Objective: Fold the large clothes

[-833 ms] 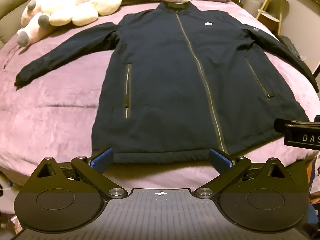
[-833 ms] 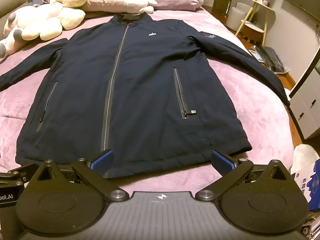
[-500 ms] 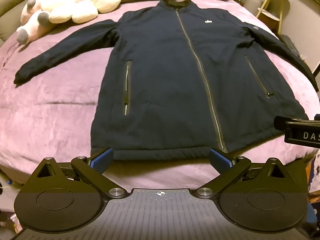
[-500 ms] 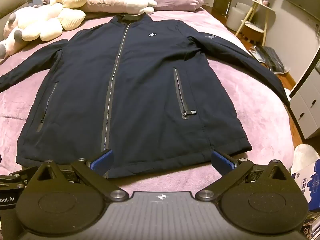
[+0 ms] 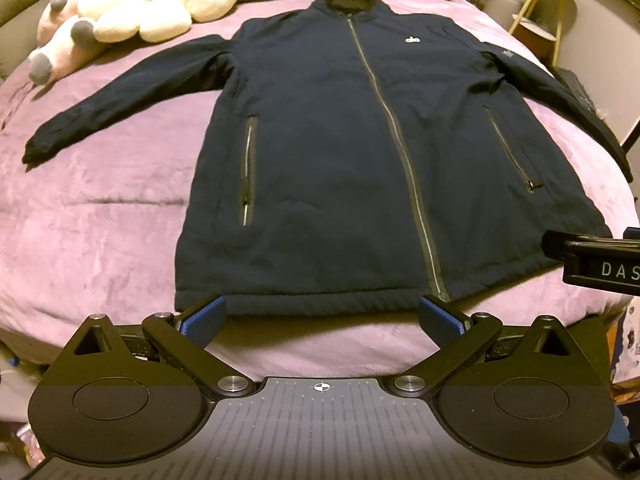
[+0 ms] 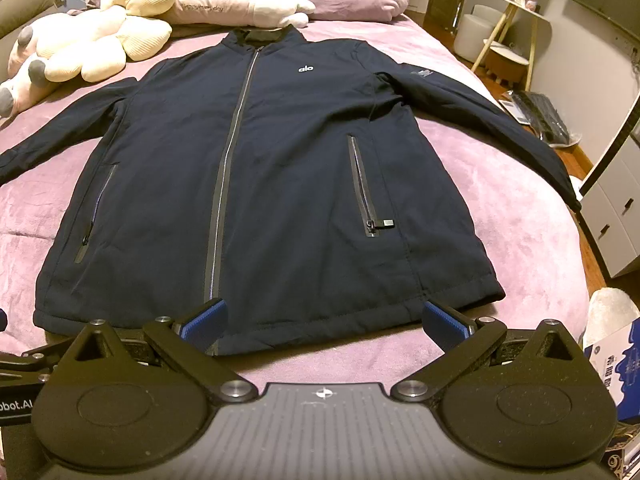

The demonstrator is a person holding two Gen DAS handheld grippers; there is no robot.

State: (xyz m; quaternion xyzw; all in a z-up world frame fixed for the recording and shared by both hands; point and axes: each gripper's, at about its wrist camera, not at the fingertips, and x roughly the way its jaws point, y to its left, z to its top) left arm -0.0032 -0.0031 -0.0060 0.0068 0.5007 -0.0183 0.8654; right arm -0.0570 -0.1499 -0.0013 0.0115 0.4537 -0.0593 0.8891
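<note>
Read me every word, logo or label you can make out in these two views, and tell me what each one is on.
"alo": white chest logo on the navy jacket.
"happy every day", under a row of Chinese characters: pink pillow; small, reading unsure.
"DAS", cut off at the frame edge: right gripper.
"bot.AI", cut off: left gripper.
Sleeve patch: too small to read.
Blue box: Chinese print, too blurred to read.

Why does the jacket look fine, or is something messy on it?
Nothing stands out. The jacket lies flat on the bed, zipped, sleeves spread. Both grippers, left and right, are open at its hem.
</note>
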